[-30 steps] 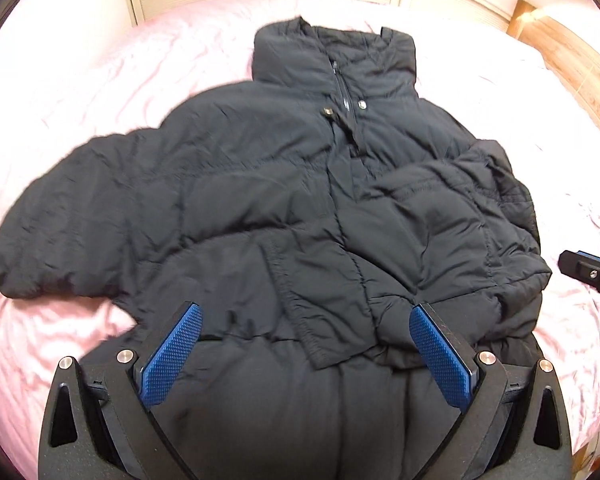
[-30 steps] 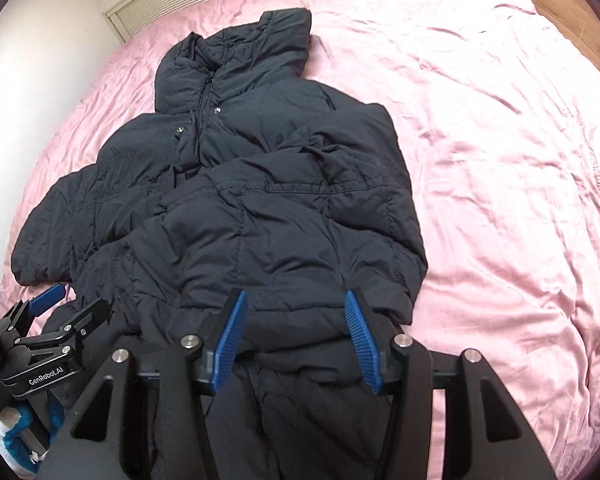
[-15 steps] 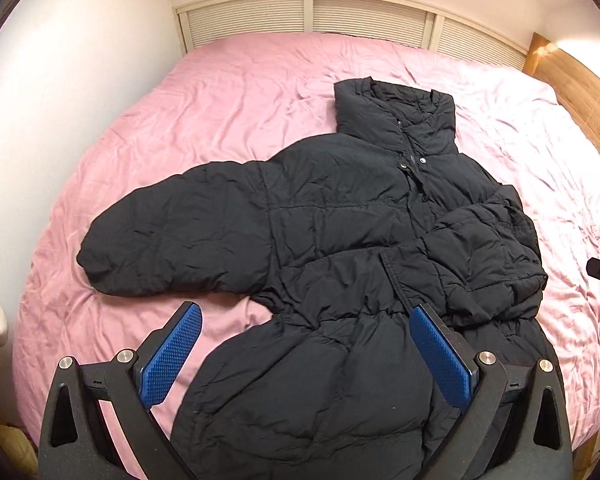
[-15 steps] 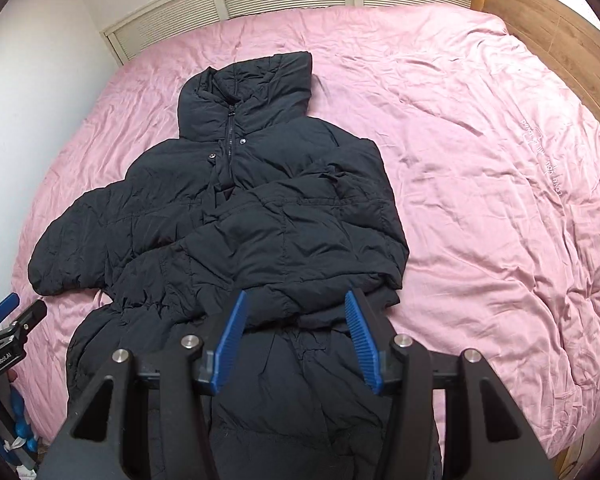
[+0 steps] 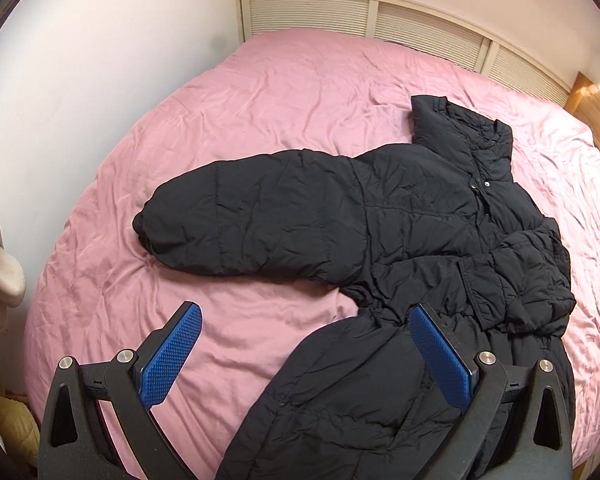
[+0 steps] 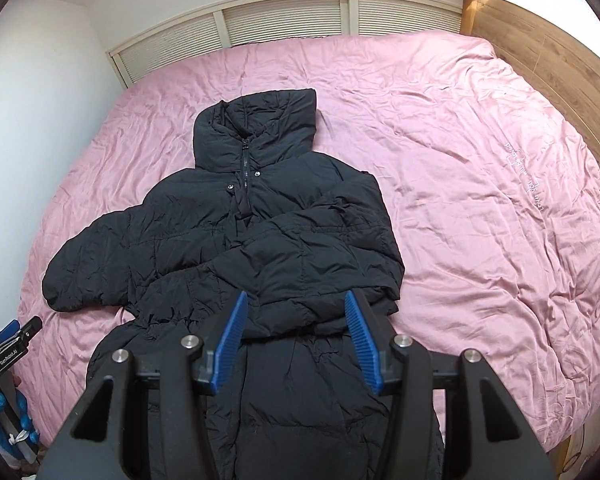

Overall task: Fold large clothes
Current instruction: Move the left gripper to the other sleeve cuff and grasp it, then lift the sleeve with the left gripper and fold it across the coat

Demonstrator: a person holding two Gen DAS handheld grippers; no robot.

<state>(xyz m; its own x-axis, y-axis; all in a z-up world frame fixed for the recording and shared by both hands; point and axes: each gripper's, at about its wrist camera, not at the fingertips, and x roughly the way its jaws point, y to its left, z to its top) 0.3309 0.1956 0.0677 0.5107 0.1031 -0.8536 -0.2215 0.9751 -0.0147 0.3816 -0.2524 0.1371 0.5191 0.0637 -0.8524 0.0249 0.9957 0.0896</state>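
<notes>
Folding stage: between sleeves, by my reading. The black puffer coat (image 6: pixel 236 248) lies face up on the pink bed cover (image 6: pixel 480 184), collar toward the upper middle of the right wrist view, hem running off the bottom edge under the grippers. One sleeve is already laid across the chest, centre-right in that view; the other sleeve (image 5: pixel 236 224) lies spread out flat toward the left of the left wrist view, unfolded.

Left gripper (image 5: pixel 304 360): jaws wide apart, nothing between the blue pads, hanging above bare cover and the coat's lower edge at bottom centre. Right gripper (image 6: pixel 298 340): jaws parted to a moderate gap, empty, above the coat's waist; no fabric pinched that I can see.

Next move, as judged: left gripper goes to the cuff end of the spread sleeve at left centre of its view, pinches the padded fabric, and carries it across the chest to lie over the folded one. Thick filling likely springs back, so a firm bite and a press-down afterwards seem needed. Then the hem folds up toward the collar.

Surface: soft, wrinkled quilt. Room: slatted cream headboard (image 6: pixel 284 16) along the top, white wall at left, wooden panel (image 6: pixel 548 48) upper right. The pale object at far left of the left view I cannot identify.
</notes>
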